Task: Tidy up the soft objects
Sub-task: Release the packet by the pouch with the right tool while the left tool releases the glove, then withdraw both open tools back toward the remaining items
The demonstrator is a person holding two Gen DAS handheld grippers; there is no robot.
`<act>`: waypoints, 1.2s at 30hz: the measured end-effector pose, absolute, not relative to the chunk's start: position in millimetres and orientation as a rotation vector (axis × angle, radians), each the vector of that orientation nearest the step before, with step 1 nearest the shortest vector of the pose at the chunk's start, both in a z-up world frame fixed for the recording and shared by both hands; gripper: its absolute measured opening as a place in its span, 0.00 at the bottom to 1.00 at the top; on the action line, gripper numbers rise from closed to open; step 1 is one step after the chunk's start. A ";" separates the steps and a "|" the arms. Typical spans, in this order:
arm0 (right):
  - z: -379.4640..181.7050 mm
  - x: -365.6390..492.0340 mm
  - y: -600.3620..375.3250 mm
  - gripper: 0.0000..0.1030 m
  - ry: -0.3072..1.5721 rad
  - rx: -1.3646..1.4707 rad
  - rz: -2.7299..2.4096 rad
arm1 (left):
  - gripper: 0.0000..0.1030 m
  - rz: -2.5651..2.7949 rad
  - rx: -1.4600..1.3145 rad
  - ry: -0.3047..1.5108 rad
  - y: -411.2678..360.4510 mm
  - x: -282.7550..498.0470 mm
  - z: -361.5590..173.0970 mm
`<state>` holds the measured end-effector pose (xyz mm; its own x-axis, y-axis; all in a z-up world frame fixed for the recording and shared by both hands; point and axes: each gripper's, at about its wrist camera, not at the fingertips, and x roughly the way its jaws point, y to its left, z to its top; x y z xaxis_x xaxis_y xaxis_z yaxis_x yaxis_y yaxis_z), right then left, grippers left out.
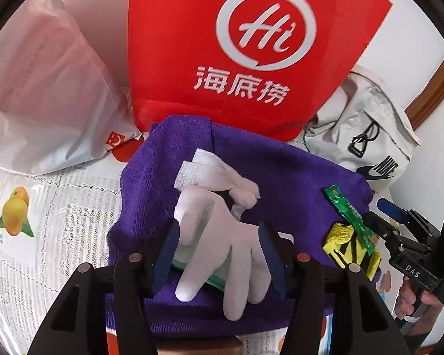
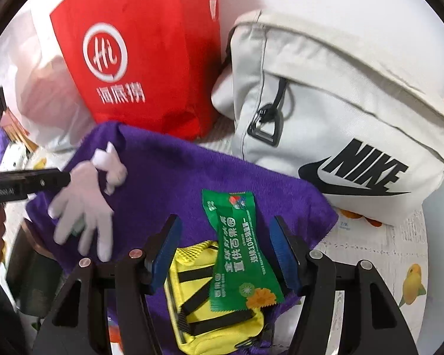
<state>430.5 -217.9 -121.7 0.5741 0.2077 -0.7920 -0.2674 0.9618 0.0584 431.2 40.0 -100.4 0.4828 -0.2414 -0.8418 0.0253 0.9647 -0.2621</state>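
Observation:
A purple towel (image 1: 281,171) (image 2: 168,183) lies spread on the table. On it a white glove (image 1: 222,236) (image 2: 83,204) rests over a flat green-edged item, with a folded white wipe (image 1: 204,171) just beyond. My left gripper (image 1: 219,248) stands open with the glove between its blue pads. To the right, a green snack packet (image 2: 239,251) (image 1: 349,216) lies across a yellow mesh pouch (image 2: 198,295) (image 1: 340,236). My right gripper (image 2: 226,251) is open around both, neither pad pressing.
A red tote bag (image 1: 236,44) stands behind the towel. A white plastic bag (image 1: 44,88) sits at the back left and a white Nike bag (image 2: 340,118) at the back right. A fruit-print tablecloth (image 1: 59,222) covers the table. A hand (image 1: 408,298) holds the right gripper's handle.

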 end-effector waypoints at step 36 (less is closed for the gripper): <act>-86.7 158.8 -190.4 0.68 0.830 -0.002 0.359 | 0.59 -0.208 -0.146 0.946 59.3 190.5 -57.3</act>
<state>158.8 -190.4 -86.7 0.6179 0.3114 -0.7220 -0.3132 0.9397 0.1372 190.5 59.3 -57.3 0.5674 -0.2400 -0.7877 0.1129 0.9702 -0.2143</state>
